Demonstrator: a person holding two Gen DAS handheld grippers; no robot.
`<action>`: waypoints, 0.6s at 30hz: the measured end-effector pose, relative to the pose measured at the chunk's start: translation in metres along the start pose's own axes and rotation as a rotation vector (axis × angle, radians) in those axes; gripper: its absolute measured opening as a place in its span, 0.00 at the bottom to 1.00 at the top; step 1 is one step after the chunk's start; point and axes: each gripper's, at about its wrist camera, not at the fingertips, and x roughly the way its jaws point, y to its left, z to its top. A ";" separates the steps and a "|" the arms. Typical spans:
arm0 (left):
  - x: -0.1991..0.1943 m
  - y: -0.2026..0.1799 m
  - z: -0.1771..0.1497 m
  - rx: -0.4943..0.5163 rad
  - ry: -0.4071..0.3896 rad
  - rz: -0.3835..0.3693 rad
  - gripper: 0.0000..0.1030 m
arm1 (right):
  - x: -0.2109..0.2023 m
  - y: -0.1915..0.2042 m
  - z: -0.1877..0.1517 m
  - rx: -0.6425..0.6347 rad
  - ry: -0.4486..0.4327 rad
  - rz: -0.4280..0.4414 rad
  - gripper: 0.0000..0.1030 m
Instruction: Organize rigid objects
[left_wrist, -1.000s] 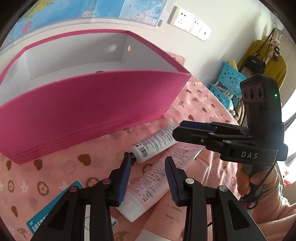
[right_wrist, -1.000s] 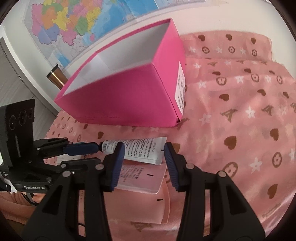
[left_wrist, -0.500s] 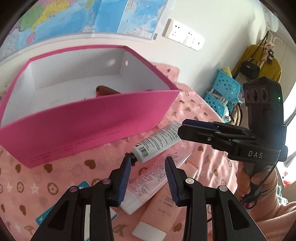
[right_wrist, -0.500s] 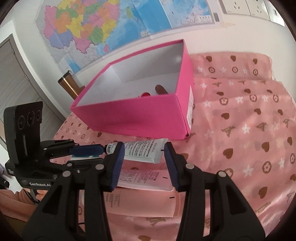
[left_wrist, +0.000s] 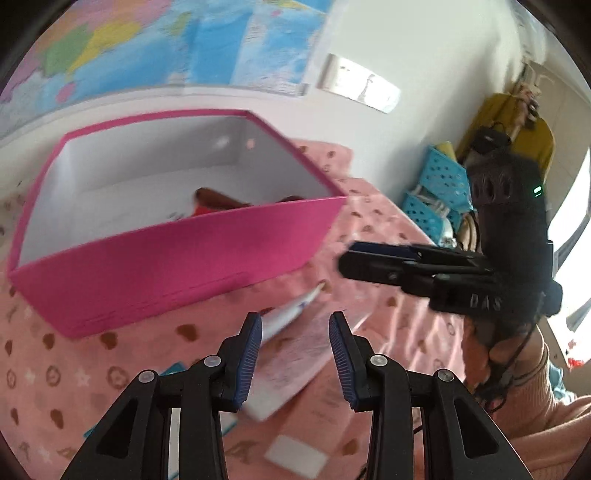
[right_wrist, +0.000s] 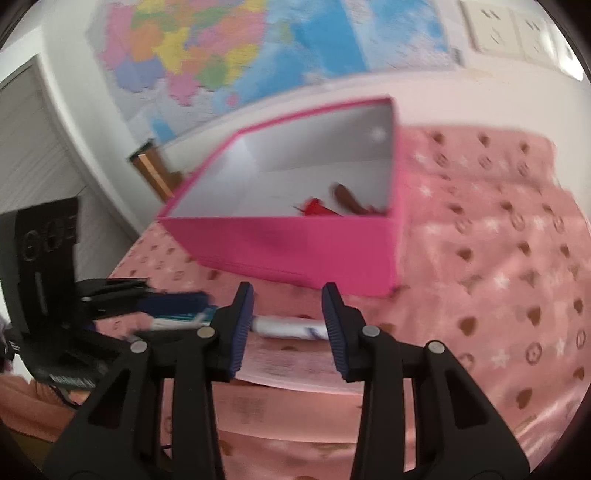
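An open pink box (left_wrist: 166, 258) with a white inside stands on the pink patterned cloth; it also shows in the right wrist view (right_wrist: 295, 247). A brown object (left_wrist: 218, 197) and a red one (right_wrist: 317, 206) lie inside it. A white tube (left_wrist: 288, 317) and a pale pink tube (left_wrist: 291, 362) lie on the cloth in front of the box. My left gripper (left_wrist: 295, 332) is open and empty above the tubes. My right gripper (right_wrist: 288, 314) is open and empty above the white tube (right_wrist: 291, 326). Both views are motion-blurred.
A teal-and-white flat pack (left_wrist: 173, 369) lies at the left of the tubes. Blue baskets (left_wrist: 439, 184) and a yellow garment (left_wrist: 517, 125) stand at the right. A map (right_wrist: 229, 48) hangs on the wall behind the box.
Both grippers have risen and pulled back from the tubes, still open and empty. The inside of the box shows more. The tubes have not moved.
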 end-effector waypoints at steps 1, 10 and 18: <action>0.001 0.006 -0.002 -0.014 0.006 0.017 0.36 | 0.003 -0.010 -0.003 0.025 0.019 -0.001 0.40; 0.031 0.035 -0.022 -0.097 0.121 0.038 0.36 | 0.034 -0.047 -0.023 0.120 0.130 -0.013 0.40; 0.036 0.030 -0.022 -0.097 0.139 -0.024 0.38 | 0.048 -0.045 -0.026 0.118 0.186 0.039 0.40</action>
